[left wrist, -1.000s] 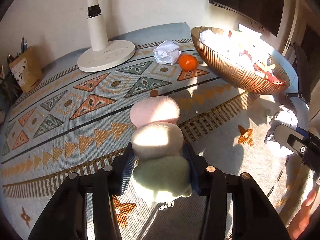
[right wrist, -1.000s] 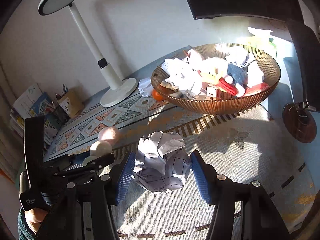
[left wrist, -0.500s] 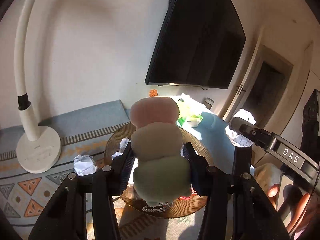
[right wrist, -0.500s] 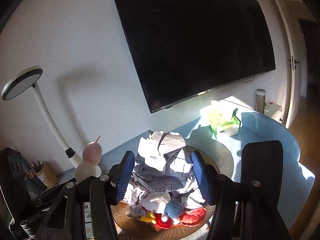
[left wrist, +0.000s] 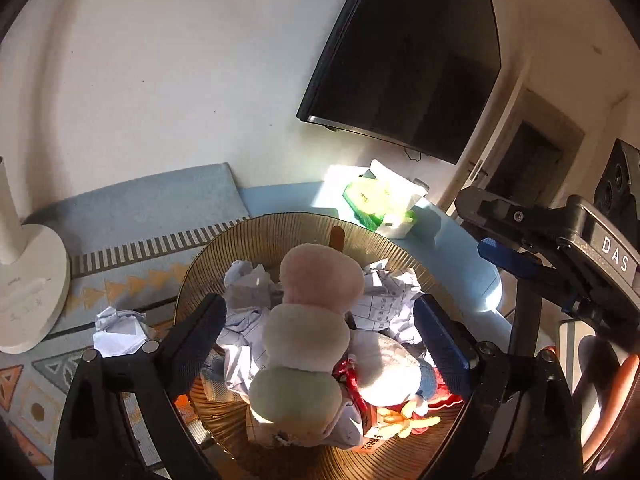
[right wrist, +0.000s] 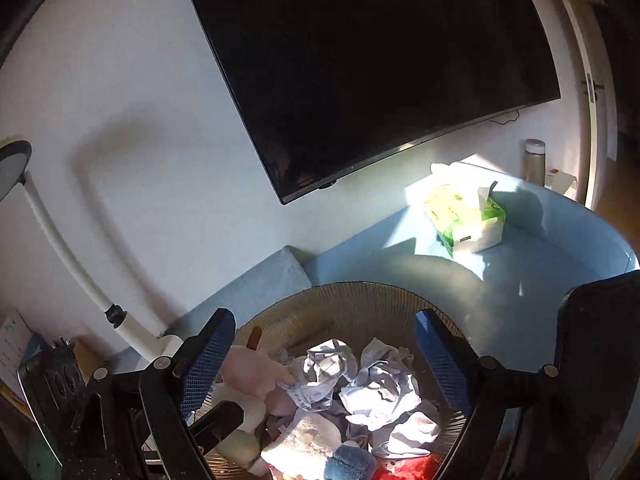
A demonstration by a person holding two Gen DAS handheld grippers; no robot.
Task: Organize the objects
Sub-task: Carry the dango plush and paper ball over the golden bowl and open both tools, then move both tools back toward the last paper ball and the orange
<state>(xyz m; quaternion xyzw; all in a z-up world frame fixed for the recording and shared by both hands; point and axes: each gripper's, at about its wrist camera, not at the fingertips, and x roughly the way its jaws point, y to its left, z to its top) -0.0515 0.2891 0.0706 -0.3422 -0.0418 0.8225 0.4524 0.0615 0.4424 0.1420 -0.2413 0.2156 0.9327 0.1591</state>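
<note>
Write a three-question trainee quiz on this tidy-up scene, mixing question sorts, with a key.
1. True or false: the left claw is clamped tight on the three-ball plush toy.
2. What lies outside the ribbed bowl, on the patterned mat near the lamp base?
A. a crumpled paper ball
B. a tissue pack
C. a bottle
3. Fill in: the green tissue pack sits on the light blue ___.

Key:
1. False. Its jaws are opening, clear of the toy, which is over the bowl's pile.
2. A, the crumpled paper ball.
3. Table.
</note>
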